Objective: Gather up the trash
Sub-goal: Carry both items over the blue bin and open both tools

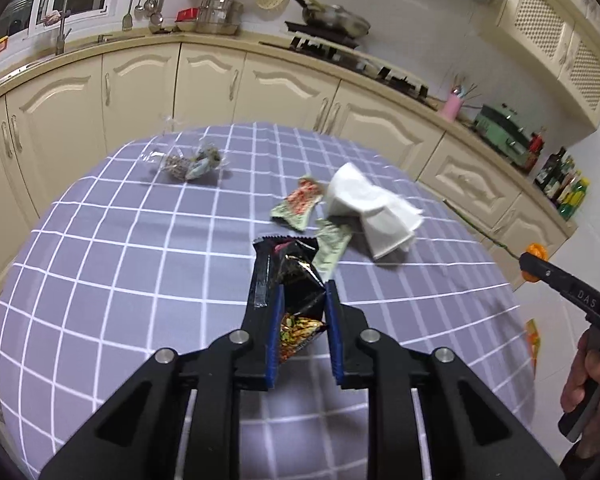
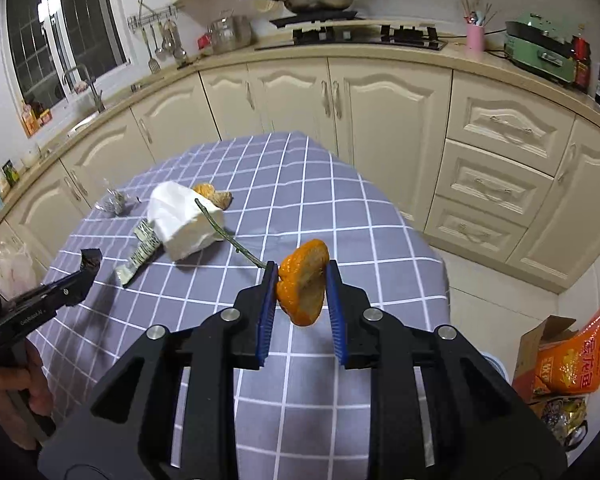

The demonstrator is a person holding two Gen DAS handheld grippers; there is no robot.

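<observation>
My left gripper (image 1: 302, 292) is shut on a black snack wrapper (image 1: 296, 280) and holds it above the checked tablecloth (image 1: 140, 260). My right gripper (image 2: 302, 276) is shut on a piece of orange peel (image 2: 304, 288), held above the table's near right part; it also shows in the left wrist view (image 1: 534, 260). On the table lie a crumpled white tissue (image 1: 372, 208), two green wrappers (image 1: 300, 206) (image 1: 332, 248), and a clear plastic wrapper (image 1: 192, 162). Another orange peel (image 2: 212, 196) lies behind the tissue (image 2: 184, 220), and a thin green stem (image 2: 228, 236) lies by it.
Cream kitchen cabinets (image 2: 380, 104) run behind and to the right of the table. A cardboard box with an orange bag (image 2: 572, 356) stands on the floor at the right. The stove and pan (image 2: 320, 0) are on the far counter.
</observation>
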